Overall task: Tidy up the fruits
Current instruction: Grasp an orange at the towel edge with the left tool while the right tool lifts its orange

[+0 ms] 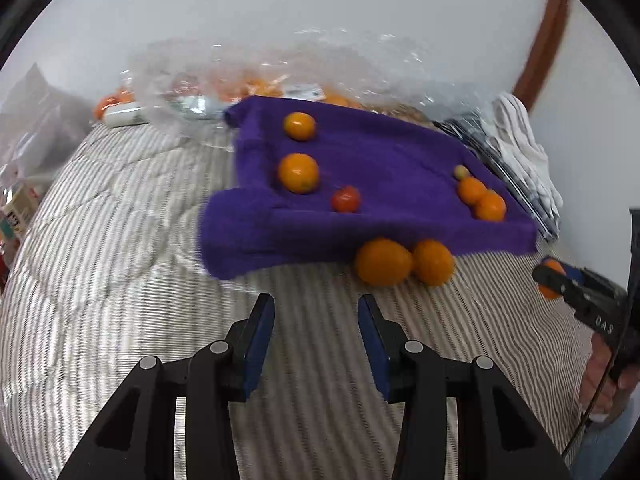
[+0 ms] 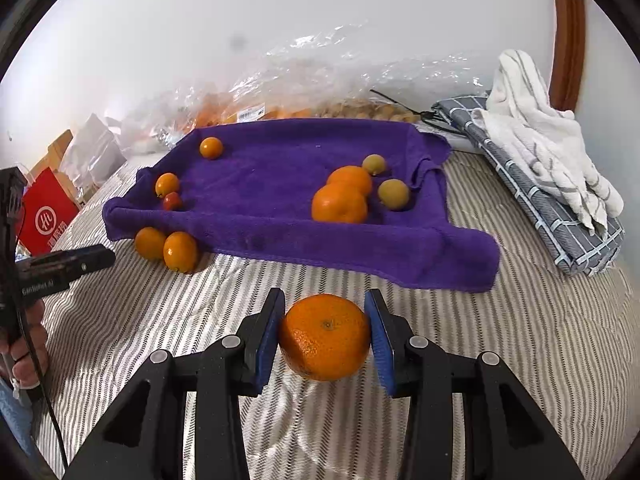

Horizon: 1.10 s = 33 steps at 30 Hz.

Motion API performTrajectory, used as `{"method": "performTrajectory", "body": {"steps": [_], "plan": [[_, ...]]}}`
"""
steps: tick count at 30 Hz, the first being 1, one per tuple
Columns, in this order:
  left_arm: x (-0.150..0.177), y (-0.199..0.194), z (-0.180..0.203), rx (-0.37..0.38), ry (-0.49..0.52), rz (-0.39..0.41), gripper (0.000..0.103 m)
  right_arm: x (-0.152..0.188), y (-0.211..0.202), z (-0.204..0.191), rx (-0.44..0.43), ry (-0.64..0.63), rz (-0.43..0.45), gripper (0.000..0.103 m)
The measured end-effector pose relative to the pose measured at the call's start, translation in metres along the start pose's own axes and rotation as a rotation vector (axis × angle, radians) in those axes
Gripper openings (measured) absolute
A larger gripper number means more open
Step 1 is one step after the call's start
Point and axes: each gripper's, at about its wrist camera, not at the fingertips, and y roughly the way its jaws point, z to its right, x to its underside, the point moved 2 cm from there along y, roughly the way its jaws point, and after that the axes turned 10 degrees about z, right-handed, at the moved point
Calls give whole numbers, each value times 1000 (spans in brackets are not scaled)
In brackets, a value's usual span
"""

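A purple towel (image 2: 272, 184) lies on the striped bed, also in the left wrist view (image 1: 380, 168). On it sit two big oranges (image 2: 340, 196), two yellow-green fruits (image 2: 394, 194), small oranges (image 2: 211, 147) and a small red fruit (image 2: 172, 201). Two oranges (image 2: 166, 248) lie off its near left edge, shown in the left wrist view (image 1: 404, 262). My right gripper (image 2: 326, 332) is shut on a large orange (image 2: 325, 338) just in front of the towel. My left gripper (image 1: 316, 320) is open and empty above the bedcover.
Clear plastic bags of fruit (image 2: 280, 92) lie behind the towel by the wall. A grey checked cloth with a white towel (image 2: 540, 152) lies at the right. A red bag (image 2: 46, 212) stands at the left. A striped bedcover (image 2: 520, 340) spreads below.
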Motion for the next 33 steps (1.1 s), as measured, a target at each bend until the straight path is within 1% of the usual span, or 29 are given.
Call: {"method": "performTrajectory", "body": {"steps": [2,6,12,14,18,21,22,28,31,33], "plan": [[-1,4,11,0,27,-13,41,0,0,5,-1,4,2,41],[-8,13,25,5,41,-33,41,1,-1,10,-3,10,4,41],[-13,30,31,-4,23,-63,41,5,-4,16,-6,15,10,41],[-14,36,32,13,9,-78,41,6,-5,17,-9,12,11,41],[-16,42,37,4,5,-71,41,6,-7,19,-22,15,9,41],[-16,44,39,7,12,-68,38,1,-12,28,-19,38,23,41],[-16,43,39,13,10,-66,36,-1,-14,31,-16,44,27,41],[-19,21,24,55,-37,-38,36,-27,-36,58,5,82,83,41],[-28,3,10,60,-76,-9,36,-45,-46,69,16,84,113,41],[-40,-10,0,49,-95,10,36,-56,-49,76,14,91,130,41]]}}
